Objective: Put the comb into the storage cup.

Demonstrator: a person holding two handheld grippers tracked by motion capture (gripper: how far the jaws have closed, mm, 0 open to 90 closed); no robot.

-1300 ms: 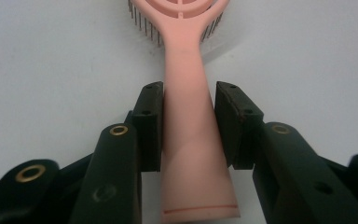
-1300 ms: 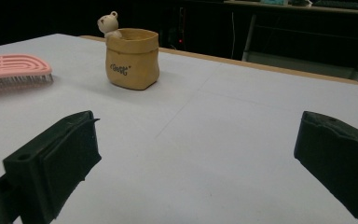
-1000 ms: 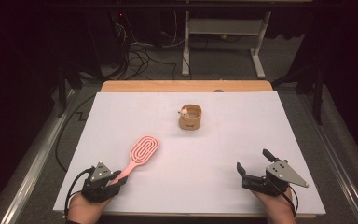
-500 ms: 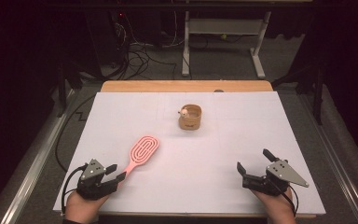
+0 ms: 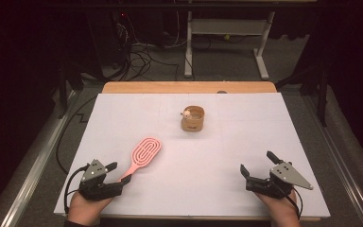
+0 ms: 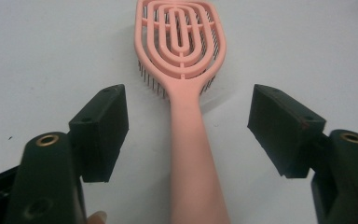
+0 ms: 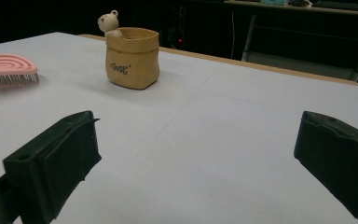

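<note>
The left tool (image 5: 115, 174) has just been opening; its jaws stand apart around the brush (image 5: 144, 153) handle, clear of it. The brush lies flat on the counter (image 5: 227, 142) at eight o'clock; a careless withdrawal could nudge it askew. The right tool (image 5: 257, 166) gapes wide, empty, at four o'clock.

Dark room, perhaps a desk frame (image 5: 224, 35)

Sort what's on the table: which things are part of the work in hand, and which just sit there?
In the work:
pink hairbrush, bristles down, handle between the open jaws of the left gripper, which have just been opening.

Just there:
tan pot with bear; right gripper, open, holding nothing.
</note>
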